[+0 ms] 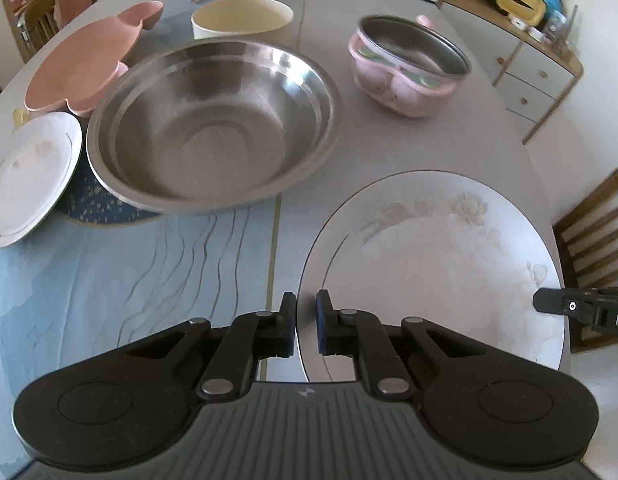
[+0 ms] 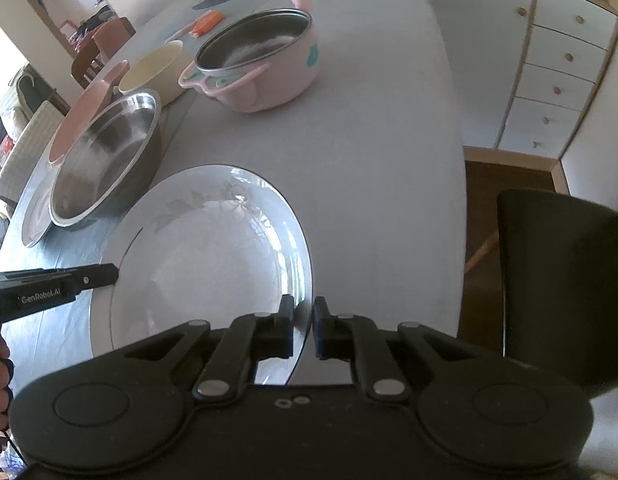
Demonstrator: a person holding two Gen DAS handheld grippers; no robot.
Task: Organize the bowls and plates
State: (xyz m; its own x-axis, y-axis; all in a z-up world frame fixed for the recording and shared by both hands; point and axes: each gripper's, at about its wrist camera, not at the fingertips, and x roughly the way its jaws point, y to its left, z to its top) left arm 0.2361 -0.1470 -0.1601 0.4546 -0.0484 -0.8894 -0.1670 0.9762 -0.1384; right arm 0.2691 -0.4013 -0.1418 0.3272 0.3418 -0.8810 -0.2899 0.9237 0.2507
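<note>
Your left gripper (image 1: pixel 306 322) and right gripper (image 2: pixel 302 326) both point steeply down, each clamped on a rim.

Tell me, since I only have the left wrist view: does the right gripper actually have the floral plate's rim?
Observer: Yes, the right gripper is shut on the floral plate, with the rim between its fingers.
Operator: Anything off the table on that side?
Observer: A dark bulky shape stands just beyond the table edge; I can't tell what it is.
Operator: Any marking on the pink pot?
Observer: The pink pot has a teal patch on its side.
</note>
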